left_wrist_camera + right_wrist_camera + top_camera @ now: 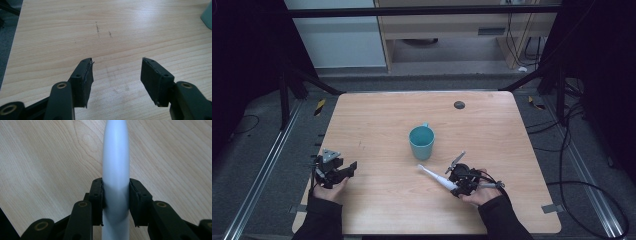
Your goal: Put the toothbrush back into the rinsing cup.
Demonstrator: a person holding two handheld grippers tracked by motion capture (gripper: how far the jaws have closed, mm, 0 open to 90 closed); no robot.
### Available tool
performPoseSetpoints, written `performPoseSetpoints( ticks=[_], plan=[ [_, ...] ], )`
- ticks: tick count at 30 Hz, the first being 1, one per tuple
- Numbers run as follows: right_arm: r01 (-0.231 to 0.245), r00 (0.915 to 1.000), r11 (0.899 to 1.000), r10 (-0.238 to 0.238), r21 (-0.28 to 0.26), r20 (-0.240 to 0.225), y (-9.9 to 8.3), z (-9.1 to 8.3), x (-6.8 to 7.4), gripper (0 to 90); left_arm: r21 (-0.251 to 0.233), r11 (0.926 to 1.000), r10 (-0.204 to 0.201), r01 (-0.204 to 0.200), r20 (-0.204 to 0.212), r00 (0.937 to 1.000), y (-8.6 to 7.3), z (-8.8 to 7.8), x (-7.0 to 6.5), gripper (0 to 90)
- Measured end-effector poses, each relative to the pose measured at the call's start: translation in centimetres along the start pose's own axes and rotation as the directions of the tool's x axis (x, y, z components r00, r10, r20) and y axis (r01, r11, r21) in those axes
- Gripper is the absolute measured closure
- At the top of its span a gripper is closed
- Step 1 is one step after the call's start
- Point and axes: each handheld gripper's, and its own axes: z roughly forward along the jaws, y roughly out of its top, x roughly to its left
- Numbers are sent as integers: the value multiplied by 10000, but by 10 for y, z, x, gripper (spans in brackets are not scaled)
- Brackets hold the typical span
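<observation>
A white electric toothbrush [434, 176] lies low over the wooden table [377, 120], its thin end toward the teal cup [421, 141]. My right gripper [458, 187] is shut on its thick handle [116, 195]; in the right gripper view both pads press the white body from either side. My left gripper [353, 169] rests near the table's left edge, held in a hand. In the left gripper view its jaws stand wide apart over bare wood, with nothing between the fingertips [85, 75]. The cup's edge [207, 15] shows at the upper right of that view.
A small dark round disc [459, 105] sits near the table's far edge. Black frame posts, metal rails and loose cables surround the table. A shelf unit stands behind it.
</observation>
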Motion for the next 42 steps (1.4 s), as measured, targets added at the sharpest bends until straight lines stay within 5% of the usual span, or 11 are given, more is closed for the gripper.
performPoseSetpoints(
  ticks=[8, 12, 20, 35, 42],
  plan=[
    [-888, 9951, 9958, 896, -216, 416, -26, -8, -14, 664, -15, 10000, 0, 0, -5, 10000, 0, 0, 0, 426],
    [-1748, 9793, 9839, 1776, -371, 966, -34, -9, -24, 663, -11, 10000, -4, 4, -5, 10000, 0, 0, 0, 426],
    [-2593, 9525, 9648, 2629, -433, 1535, -41, -5, -36, 662, -7, 10000, 0, 0, 5, 10000, 0, 0, 0, 425],
    [-2428, 9577, 9682, 2491, -602, 1442, -43, -7, -37, 635, 0, 10000, -14, 14, 26, 10000, 0, 0, 0, 420],
    [-2029, 9708, 9784, 2062, -393, 1225, -33, -9, -41, 613, 13, 10000, -3, 3, 24, 10000, 0, 1, 0, 420]
  ],
)
